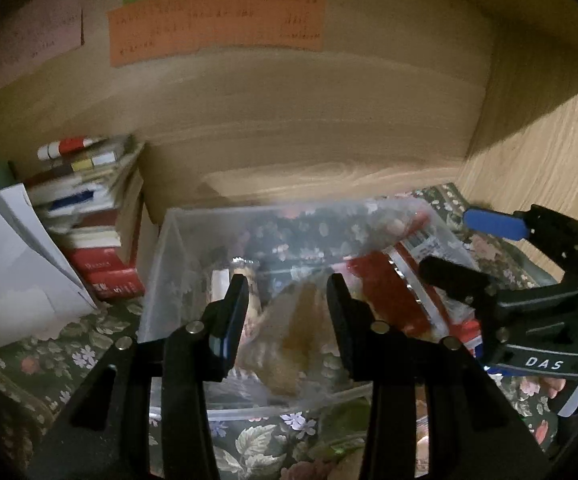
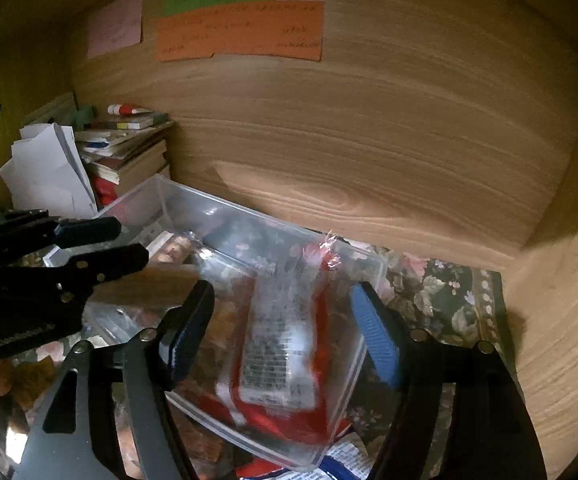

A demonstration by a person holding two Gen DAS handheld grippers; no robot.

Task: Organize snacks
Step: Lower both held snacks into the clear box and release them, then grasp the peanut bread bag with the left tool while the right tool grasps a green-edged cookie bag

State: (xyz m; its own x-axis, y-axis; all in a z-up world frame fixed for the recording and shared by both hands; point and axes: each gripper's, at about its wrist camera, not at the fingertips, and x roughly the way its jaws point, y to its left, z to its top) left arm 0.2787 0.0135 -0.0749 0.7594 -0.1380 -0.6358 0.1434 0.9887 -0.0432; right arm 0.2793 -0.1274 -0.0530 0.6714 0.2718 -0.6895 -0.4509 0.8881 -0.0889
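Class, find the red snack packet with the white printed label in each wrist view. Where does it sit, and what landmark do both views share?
Left wrist view: the red snack packet with the white printed label lies right of centre, inside the clear plastic bin.
Right wrist view: lower centre, in the bin.
Shared landmark: the orange paper note on the wooden back wall.

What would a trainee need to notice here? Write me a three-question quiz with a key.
1. True or false: the clear plastic storage bin sits on a floral-patterned cloth.
2. Which colour is the largest paper note on the wooden back wall: A pink, B orange, C green?
3. Fill in: the right hand-held gripper hovers over a red-and-white ___ packet.

Key: 1 true; 2 B; 3 snack.
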